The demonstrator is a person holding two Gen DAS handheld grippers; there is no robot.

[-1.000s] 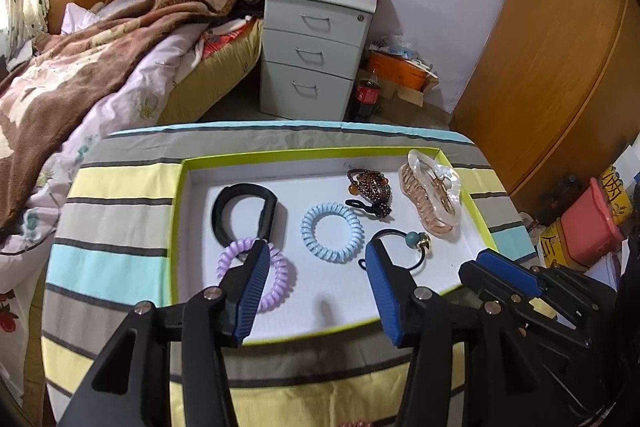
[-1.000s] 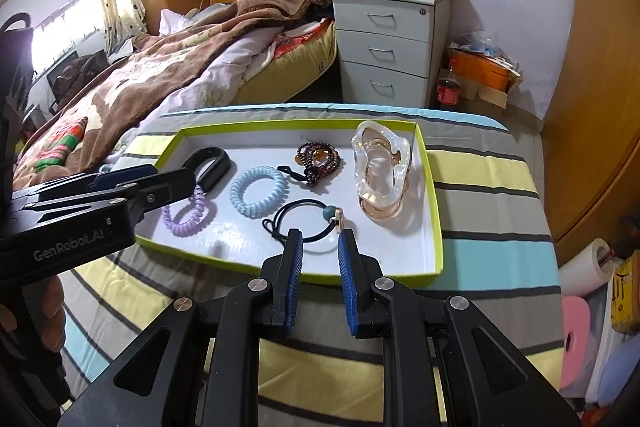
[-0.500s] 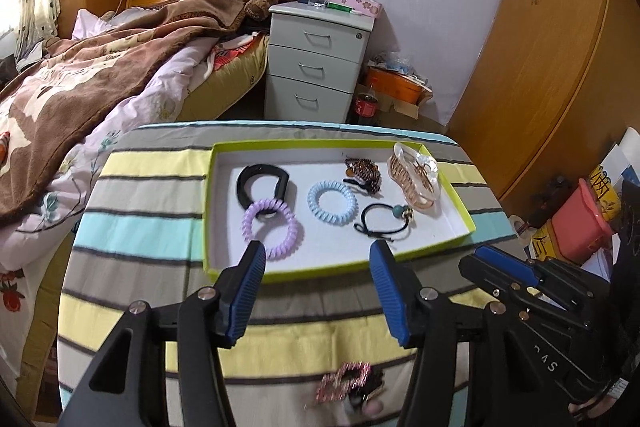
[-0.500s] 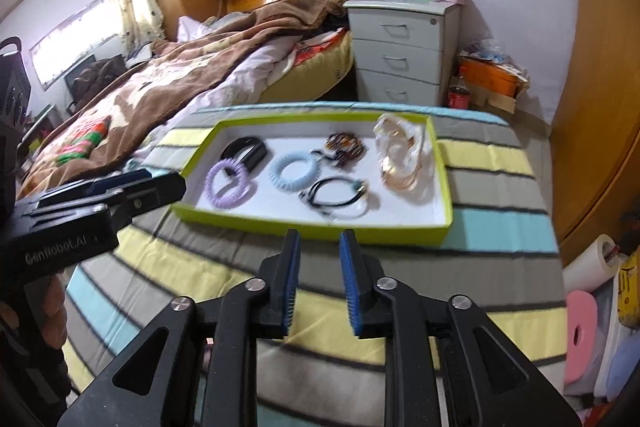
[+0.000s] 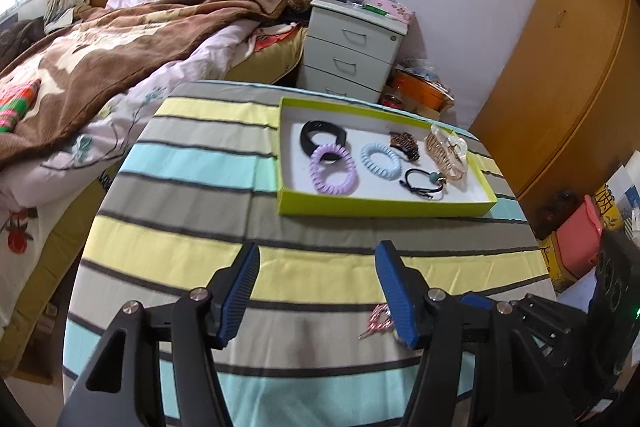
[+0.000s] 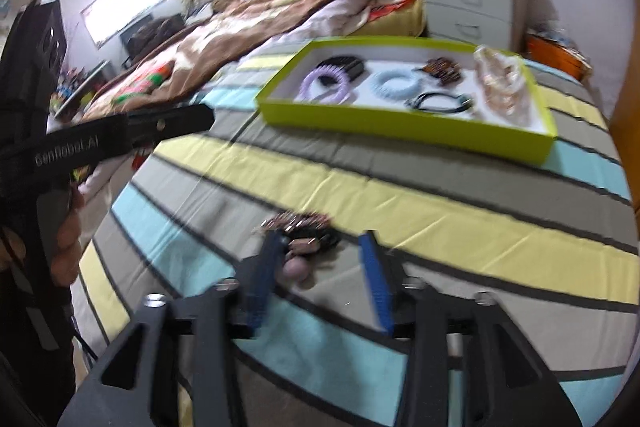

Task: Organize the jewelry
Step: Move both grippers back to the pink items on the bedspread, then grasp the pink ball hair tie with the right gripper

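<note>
Hair clip [image 6: 304, 231] between hand-held gripper [image 6: 322, 247] jaws

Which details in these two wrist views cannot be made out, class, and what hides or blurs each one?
- Pink sparkly hair accessory on the striped cloth: left wrist view, mostly hidden behind the left hand-held gripper finger.
- Same accessory: right wrist view, motion blur; its type is unclear.
- Black beaded hair tie in the lime-green tray: right wrist view, blurred.
- Right hand-held gripper: its opening jaws are smeared.
</note>
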